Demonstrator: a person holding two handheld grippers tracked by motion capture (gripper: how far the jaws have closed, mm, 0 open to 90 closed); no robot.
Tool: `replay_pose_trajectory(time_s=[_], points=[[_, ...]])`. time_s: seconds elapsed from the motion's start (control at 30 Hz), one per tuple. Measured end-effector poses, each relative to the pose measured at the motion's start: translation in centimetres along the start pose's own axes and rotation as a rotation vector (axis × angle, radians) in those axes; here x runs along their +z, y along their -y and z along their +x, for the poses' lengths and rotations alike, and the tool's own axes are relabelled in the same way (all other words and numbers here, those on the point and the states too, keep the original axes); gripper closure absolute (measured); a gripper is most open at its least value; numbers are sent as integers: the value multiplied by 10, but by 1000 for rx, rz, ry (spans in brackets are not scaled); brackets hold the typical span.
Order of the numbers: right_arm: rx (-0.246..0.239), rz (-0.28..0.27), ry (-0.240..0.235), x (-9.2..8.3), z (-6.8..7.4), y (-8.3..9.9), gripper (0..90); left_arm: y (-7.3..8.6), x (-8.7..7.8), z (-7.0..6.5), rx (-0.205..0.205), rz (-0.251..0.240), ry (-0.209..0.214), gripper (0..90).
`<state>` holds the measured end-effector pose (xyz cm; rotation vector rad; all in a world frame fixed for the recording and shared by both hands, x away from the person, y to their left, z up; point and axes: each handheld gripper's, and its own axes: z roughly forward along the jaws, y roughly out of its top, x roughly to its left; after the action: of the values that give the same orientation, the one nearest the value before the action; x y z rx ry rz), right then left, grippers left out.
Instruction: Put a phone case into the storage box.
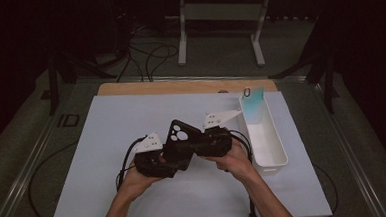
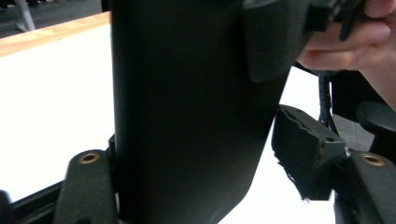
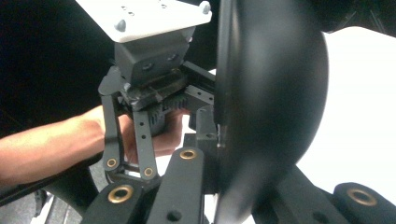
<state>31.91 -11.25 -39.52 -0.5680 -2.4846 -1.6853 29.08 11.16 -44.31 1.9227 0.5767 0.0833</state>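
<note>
A black phone case with a camera cutout is held up over the white mat between both grippers. My right gripper comes in from the right and is shut on the case's edge; in the right gripper view the case stands edge-on between my jaws. My left gripper reaches up from the lower left. In the left gripper view the case's broad back sits between my open jaws. The right pad stands a sliver off the case's edge, and the left pad is hidden behind it.
A long white bin stands on the mat at the right, with a teal phone case leaning upright at its far end. The white mat lies on a wooden table. Cables trail from both grippers toward the front edge.
</note>
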Motion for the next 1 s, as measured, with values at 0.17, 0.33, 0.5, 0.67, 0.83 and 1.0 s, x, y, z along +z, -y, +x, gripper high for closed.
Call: replay_pose_trajectory(time_s=[0.17, 0.33, 0.5, 0.67, 0.83, 1.0], points=[[7, -8, 14, -6, -6, 0, 852, 2, 0, 2, 5, 21, 37, 465], [-2, -12, 44, -10, -6, 0, 736, 3, 2, 2, 12, 29, 85, 618], [-15, -15, 78, -12, -5, -1, 546, 4, 2, 4, -7, 19, 96, 820], [-19, -12, 98, -9, -4, -1, 405, 4, 5, 3, 5, 26, 78, 843], [-27, 5, 163, -5, 0, 0, 277, 3, 3, 1, 5, -3, 58, 851], [-28, 14, 208, 0, 3, 0, 193, 3, 1, 1, 18, -3, 16, 852]])
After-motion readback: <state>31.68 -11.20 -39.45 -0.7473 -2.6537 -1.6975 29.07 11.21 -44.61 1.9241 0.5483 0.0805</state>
